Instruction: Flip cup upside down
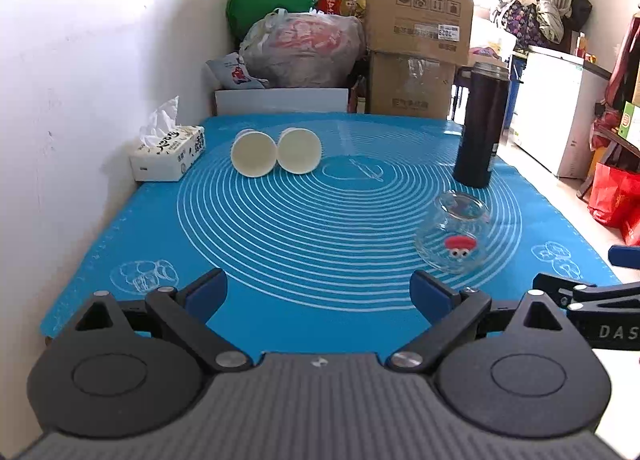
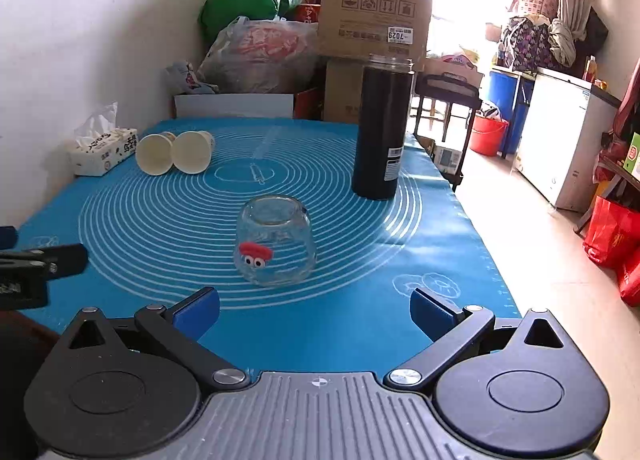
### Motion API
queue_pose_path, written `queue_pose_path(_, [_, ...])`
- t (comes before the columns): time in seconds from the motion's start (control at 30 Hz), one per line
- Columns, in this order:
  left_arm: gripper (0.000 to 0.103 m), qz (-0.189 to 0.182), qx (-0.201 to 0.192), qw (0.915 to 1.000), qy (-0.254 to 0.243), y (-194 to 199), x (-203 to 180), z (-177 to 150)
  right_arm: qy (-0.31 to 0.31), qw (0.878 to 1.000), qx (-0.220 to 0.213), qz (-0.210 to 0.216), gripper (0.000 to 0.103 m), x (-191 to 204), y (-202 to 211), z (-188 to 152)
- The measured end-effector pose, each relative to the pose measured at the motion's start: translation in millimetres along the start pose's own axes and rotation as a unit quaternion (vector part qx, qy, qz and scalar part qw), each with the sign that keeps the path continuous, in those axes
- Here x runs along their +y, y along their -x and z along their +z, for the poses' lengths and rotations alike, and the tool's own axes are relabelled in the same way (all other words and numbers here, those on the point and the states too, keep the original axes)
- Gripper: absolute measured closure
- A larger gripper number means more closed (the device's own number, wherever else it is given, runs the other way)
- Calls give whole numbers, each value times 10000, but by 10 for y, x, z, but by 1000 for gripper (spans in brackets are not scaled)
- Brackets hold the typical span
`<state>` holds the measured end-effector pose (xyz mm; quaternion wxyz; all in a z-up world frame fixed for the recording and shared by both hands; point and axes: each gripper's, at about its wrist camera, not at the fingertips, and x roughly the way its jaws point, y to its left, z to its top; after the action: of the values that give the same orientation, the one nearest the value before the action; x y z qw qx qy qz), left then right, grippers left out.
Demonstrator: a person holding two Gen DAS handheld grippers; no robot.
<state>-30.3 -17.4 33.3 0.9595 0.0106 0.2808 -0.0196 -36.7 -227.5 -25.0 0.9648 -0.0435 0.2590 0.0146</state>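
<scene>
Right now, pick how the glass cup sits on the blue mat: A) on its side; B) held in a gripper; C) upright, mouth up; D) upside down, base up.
D: the glass cup stands on its wide mouth on the blue mat, base up, with both grippers open and clear of it.
</scene>
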Motion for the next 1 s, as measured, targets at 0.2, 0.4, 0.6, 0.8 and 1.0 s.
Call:
queue_pose_path(0.2, [6, -54, 54, 9999, -127, 56, -124, -78, 65, 10000, 59, 10, 0, -19, 143, -61])
queue_pose_path(0.4, [6, -106, 74, 9996, -240, 103, -227, -151, 54, 9998, 121, 114, 0, -19, 205, -124])
queue_pose_path(0.6, [6, -137, 63, 9995, -283, 132, -278, -173, -8, 9998, 132, 155, 0, -47, 238, -139])
queue_pose_path(0.8, [6, -155, 45, 9994, -296, 146, -318, -175, -52, 9998, 114, 161, 0, -80, 262, -139])
queue_pose_path(1.0, [6, -174, 30, 9993, -328, 149, -345, -178, -97, 9997, 123, 160, 0, -98, 251, -132])
